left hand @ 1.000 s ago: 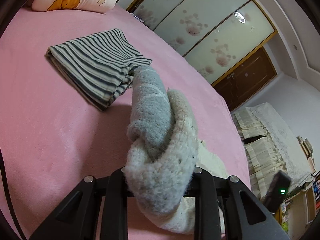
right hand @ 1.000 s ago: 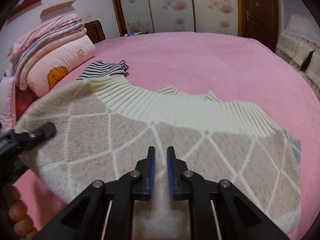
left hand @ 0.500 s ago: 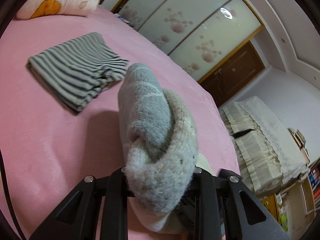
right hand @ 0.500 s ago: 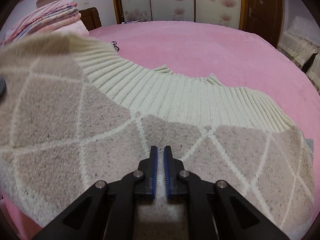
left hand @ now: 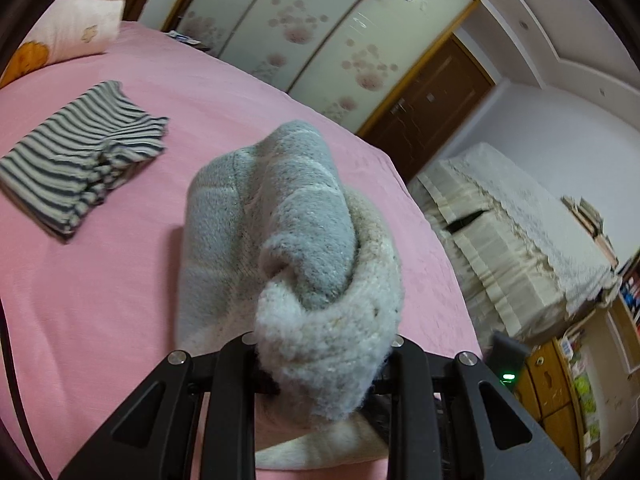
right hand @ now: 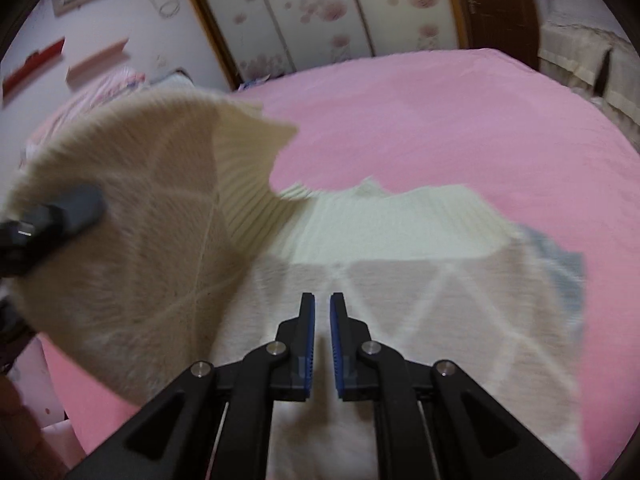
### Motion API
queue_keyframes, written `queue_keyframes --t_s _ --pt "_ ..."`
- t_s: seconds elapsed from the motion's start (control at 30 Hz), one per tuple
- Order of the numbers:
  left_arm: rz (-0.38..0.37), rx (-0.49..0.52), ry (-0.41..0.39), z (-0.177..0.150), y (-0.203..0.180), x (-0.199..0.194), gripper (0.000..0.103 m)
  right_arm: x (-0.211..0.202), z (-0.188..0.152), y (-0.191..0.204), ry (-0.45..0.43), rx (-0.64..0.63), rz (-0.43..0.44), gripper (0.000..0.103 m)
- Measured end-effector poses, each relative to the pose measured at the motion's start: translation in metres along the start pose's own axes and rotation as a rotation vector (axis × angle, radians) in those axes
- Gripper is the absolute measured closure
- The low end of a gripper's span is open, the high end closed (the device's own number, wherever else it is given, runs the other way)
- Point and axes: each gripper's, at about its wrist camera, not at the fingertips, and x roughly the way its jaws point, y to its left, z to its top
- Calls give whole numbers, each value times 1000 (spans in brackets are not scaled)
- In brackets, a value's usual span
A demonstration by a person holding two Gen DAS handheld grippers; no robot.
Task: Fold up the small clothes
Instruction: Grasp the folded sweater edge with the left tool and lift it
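sweater [right hand: 400,320] | corner bunched in left tongs [left hand: 324,356] | under closed, empty right tongs [right hand: 322,312]

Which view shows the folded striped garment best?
The left wrist view: the striped garment lies folded and fully visible on the pink bed. In the right wrist view it does not show; the lifted sweater fills that side.

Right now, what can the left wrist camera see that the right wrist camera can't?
Only the left wrist view shows the folded striped garment lying on the bed, and the left gripper with a thick bunch of fuzzy sweater clamped between its fingers. Only the right wrist view shows the right gripper shut over the sweater's spread diamond pattern and ribbed hem, one side lifted. Both show the sweater, the pink bed and the flowered wardrobe doors.
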Motion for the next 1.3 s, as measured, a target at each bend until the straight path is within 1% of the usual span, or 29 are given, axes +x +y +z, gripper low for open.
queue_keyframes --t_s 0.13,0.23,0.37,0.47,0.53,0.6,0.67,0.73,0.8,0.93,1.07,1.17,1.3 --pt "-14 37 34 -11 -37 24 81 -35 -6 -42 -32 33 -67 95" --pt "-30 70 59 -23 -63 45 81 -53 -15 -70 -42 83 -88 95" --pt "-41 101 109 -47 -91 74 81 -63 -30 -100 -37 129 -117 95" --pt "-18 134 180 -71 -102 97 80 -66 -42 -117 -19 163 -121 95" --pt "12 164 226 -88 -104 111 80 -68 -50 -125 -13 179 -120 95" --pt "27 195 250 -100 -104 119 79 -68 -50 -128 -10 188 -112 95" --pt "36 223 251 -106 -105 119 79 -68 -49 -132 -9 196 -97 95" --pt "31 218 247 -106 -106 116 79 -67 -46 -137 -5 199 -68 95" --pt "11 168 252 -102 -102 114 79 -63 -40 -140 9 199 -27 95" --pt "-30 71 252 -88 -89 108 79 -51 -25 -137 13 167 30 95" --pt "-39 57 245 -84 -88 100 79 -24 -6 -136 54 166 133 95" --pt "-45 55 246 -83 -90 96 79 3 5 -140 97 180 180 95" --pt "-49 60 250 -82 -88 89 79 30 17 -154 136 247 239 95"
